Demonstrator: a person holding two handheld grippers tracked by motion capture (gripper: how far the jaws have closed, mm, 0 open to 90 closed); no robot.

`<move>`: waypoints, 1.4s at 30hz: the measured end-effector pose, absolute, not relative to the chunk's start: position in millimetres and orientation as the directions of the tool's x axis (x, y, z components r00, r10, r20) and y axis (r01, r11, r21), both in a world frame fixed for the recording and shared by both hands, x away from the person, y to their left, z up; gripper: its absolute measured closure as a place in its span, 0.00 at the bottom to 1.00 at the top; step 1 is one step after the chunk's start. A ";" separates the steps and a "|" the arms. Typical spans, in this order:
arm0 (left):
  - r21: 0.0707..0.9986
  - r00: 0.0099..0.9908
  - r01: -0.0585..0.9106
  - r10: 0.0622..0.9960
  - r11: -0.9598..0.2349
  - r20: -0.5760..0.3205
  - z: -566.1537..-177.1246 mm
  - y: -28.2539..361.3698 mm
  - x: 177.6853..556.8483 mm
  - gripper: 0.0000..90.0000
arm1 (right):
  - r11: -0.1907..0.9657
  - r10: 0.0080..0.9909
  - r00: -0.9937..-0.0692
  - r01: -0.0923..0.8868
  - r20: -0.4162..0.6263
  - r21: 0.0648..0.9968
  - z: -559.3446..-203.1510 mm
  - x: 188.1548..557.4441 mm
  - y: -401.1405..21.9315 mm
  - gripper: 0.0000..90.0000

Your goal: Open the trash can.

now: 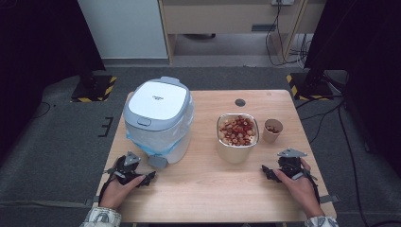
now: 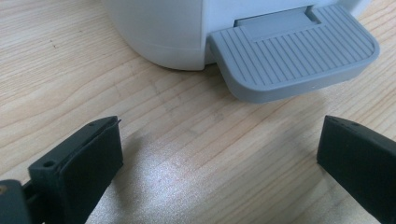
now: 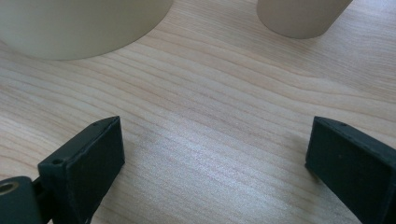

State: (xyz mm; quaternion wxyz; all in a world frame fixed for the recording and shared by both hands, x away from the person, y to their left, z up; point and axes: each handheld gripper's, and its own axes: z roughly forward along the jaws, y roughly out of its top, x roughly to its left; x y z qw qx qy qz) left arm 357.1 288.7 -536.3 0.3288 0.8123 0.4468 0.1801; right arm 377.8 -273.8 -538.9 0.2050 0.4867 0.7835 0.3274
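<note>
A light wooden table [image 1: 203,189] stands on a dark grey floor, seen from above, with a person's forearms coming in from the near edge. The left gripper [image 1: 128,166] rests near the table's front left corner, its jaws wide apart with only bare wood between them. Just beyond it stands a white pedal bin [image 1: 158,118] with a closed pale lid, filling much of the left half of the table and reaching close to the left edge. Its grey ribbed foot pedal [image 2: 294,58] sticks out low from the bin's base toward the person, lying flat just above the wood, its long side running across the gripper's line of sight, a short gap ahead of the open jaws. The right gripper [image 1: 285,165] rests near the front right, also with jaws spread wide and nothing held. Ahead of it sits a cream container [image 1: 238,137] full of red and tan pieces, and to its right, near the right edge, a small paper cup [image 1: 273,130] with a few of the same pieces inside; both stand upright and apart from each other. A broad stretch of open wood lies between the two grippers along the near edge. A small round dark hole [image 1: 240,102] sits near the table's far edge.
</note>
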 end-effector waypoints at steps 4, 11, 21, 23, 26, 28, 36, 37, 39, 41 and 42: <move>0.694 0.534 0.610 0.845 -0.383 -0.003 -535.9 288.5 357.2 0.00 | 0.312 0.897 -0.442 0.628 -0.002 0.713 -538.9 377.8 -273.7 0.05; 0.704 0.514 0.614 0.857 -0.357 -0.014 -529.4 293.9 355.5 0.13 | 0.312 0.897 -0.442 0.628 -0.002 0.713 -538.9 377.8 -273.8 0.05; 0.768 0.541 0.545 0.841 -0.336 -0.016 -506.2 289.0 342.3 0.48 | 0.312 0.897 -0.442 0.629 -0.002 0.713 -538.9 377.8 -273.7 0.05; 0.780 0.542 0.532 0.840 -0.329 -0.015 -503.0 287.6 341.9 0.54 | 0.311 0.897 -0.442 0.629 -0.002 0.712 -538.9 377.8 -273.7 0.05; 0.796 0.546 0.511 0.838 -0.324 -0.010 -499.6 284.5 341.7 0.63 | 0.311 0.897 -0.441 0.629 -0.001 0.712 -538.9 377.8 -273.7 0.05; 0.808 0.547 0.495 0.837 -0.319 -0.004 -497.3 282.8 342.0 0.68 | 0.311 0.897 -0.442 0.629 -0.001 0.712 -538.9 377.8 -273.7 0.05; 0.819 0.554 0.480 0.832 -0.315 -0.005 -496.2 271.0 347.0 0.81 | 0.310 0.897 -0.441 0.630 -0.001 0.712 -538.9 377.9 -273.7 0.05; 0.817 0.554 0.483 0.832 -0.316 -0.006 -497.2 270.3 347.6 0.84 | 0.311 0.897 -0.441 0.630 -0.001 0.712 -538.9 377.9 -273.7 0.05; 0.812 0.556 0.487 0.831 -0.322 -0.004 -499.2 269.3 348.6 0.85 | 0.311 0.897 -0.441 0.629 -0.002 0.712 -538.9 377.9 -273.7 0.05; 0.808 0.557 0.491 0.831 -0.325 -0.004 -500.7 268.3 349.0 0.87 | 0.311 0.897 -0.442 0.629 -0.002 0.712 -538.9 377.9 -273.7 0.05; 0.807 0.555 0.492 0.832 -0.326 -0.003 -501.5 267.5 349.2 0.87 | 0.310 0.897 -0.441 0.630 -0.001 0.712 -538.9 377.8 -273.7 0.05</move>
